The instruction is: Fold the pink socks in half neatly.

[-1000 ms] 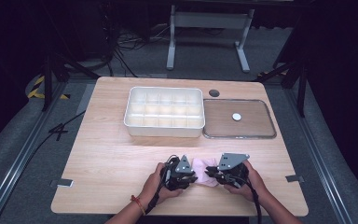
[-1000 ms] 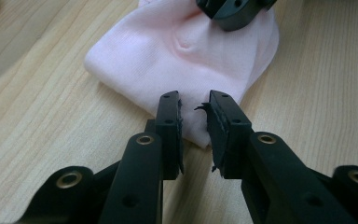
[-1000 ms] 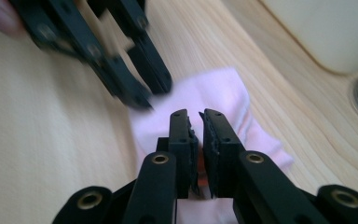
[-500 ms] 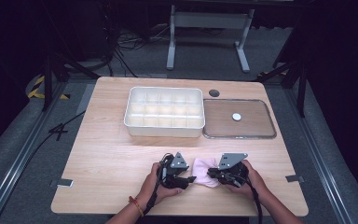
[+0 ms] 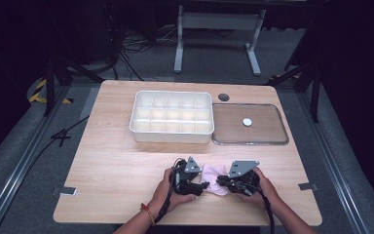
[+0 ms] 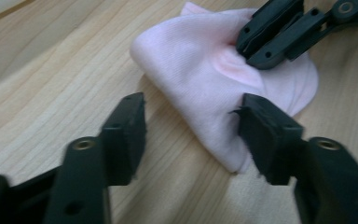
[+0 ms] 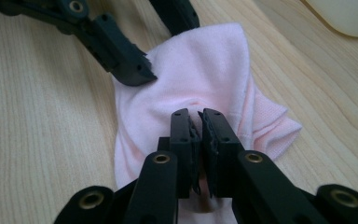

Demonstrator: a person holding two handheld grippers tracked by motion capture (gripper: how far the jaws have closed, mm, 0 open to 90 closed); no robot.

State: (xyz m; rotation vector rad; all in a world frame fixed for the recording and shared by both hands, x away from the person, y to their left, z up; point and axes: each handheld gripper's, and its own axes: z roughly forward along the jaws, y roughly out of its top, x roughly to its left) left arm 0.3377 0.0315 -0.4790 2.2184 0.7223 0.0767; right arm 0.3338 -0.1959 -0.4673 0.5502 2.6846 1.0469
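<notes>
**benchwatcher:** How far along are you with that thing?

**me:** High view: the small pale pink knitted cloth (image 5: 213,178) lies folded on the near part of the light wooden bench (image 5: 117,170), between my two hands. The white plastic compartment box (image 5: 171,117) at the back looks empty and its clear flat lid (image 5: 250,130) lies beside it, so I'd say folding is underway and stowing is left. Both forearms come in low, tongs pointing at each other.

**benchwatcher:** And close up?

**me:** Left gripper view: my left tongs (image 6: 191,123) are spread and have just been closing a bit. One pad touches the cloth's edge, the other stands off over bare wood, so no grip. Right gripper view: my right tongs (image 7: 200,121) are pressed together, pinching a ridge of the cloth's middle.
</notes>
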